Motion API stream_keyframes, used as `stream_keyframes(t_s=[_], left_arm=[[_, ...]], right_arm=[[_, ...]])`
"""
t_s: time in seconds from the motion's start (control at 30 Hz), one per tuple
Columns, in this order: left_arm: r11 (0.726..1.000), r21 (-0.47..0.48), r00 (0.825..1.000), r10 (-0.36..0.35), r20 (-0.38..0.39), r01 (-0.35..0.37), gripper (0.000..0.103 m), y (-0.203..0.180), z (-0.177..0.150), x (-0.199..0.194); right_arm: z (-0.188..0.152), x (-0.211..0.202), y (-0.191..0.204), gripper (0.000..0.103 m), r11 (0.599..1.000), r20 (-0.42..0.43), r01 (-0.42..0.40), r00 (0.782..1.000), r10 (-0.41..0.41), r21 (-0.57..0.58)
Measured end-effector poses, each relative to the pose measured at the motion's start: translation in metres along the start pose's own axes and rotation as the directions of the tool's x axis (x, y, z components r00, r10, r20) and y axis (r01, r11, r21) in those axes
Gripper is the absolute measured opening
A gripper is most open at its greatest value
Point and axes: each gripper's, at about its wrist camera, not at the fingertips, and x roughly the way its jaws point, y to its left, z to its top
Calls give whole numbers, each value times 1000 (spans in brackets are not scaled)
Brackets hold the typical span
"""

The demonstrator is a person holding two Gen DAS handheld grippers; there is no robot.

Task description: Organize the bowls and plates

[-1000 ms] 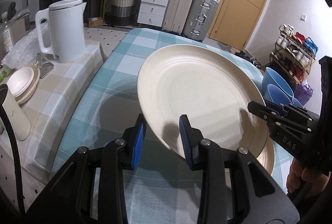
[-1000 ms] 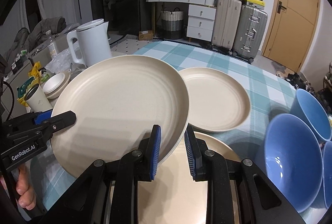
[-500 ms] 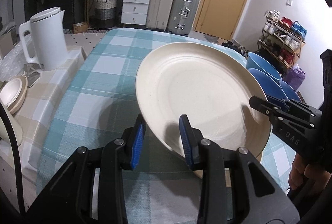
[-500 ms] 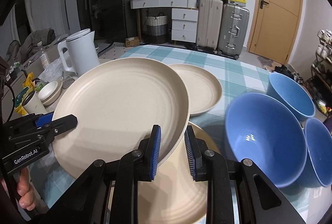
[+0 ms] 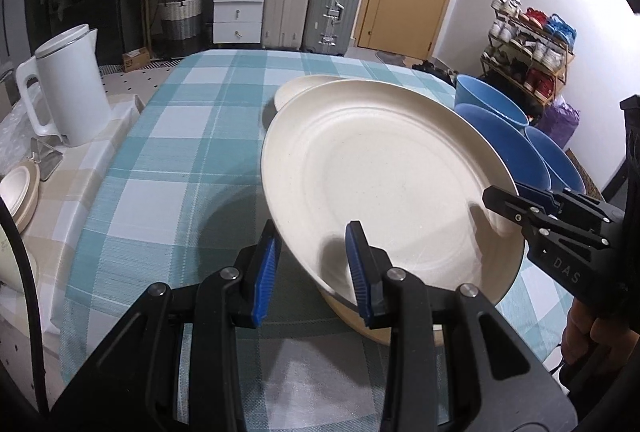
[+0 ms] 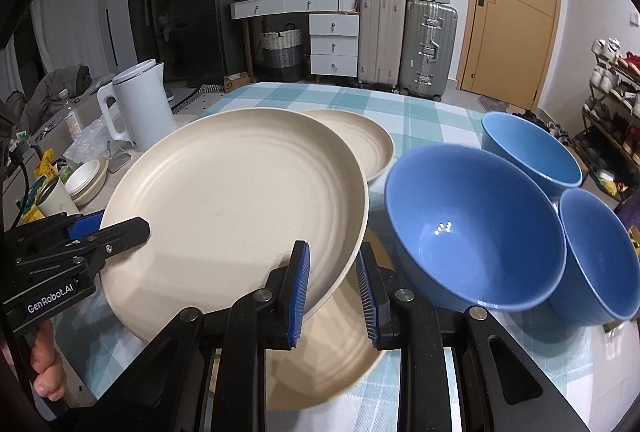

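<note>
A large cream plate [image 5: 384,184] [image 6: 236,208] is held in the air over the checked table by both grippers. My left gripper [image 5: 312,272] is shut on its near-left rim; it also shows in the right wrist view [image 6: 108,232]. My right gripper [image 6: 332,288] is shut on the opposite rim; it also shows in the left wrist view [image 5: 520,208]. The plate hovers tilted just above a second cream plate [image 6: 332,360] lying on the table. A third, smaller cream plate [image 6: 360,140] lies behind. Three blue bowls [image 6: 472,224] stand to the right.
A white kettle [image 5: 68,88] and a stack of small cream bowls [image 6: 86,180] stand on a side table to the left. A teal checked cloth covers the table [image 5: 192,136]. Suitcases, drawers, a door and a shoe rack stand behind.
Both grippers have carried the large plate to the right, over the plate on the table. The blue bowls are now nearer in view.
</note>
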Motion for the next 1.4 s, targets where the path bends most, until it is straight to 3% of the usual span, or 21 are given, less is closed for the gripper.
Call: stream_keyframes(t_s=[0.93,1.4], left_arm=[[989,151,992,10,-122,9,30,-22,-18,33],[976,217,988,54,-146,-22,32,-32,-26,44]], right_arm=[[-39,2,-7,26,999,-81,45,996,-43,29],[-48,9,-1,26,995,-99,101,990,-103,-18]])
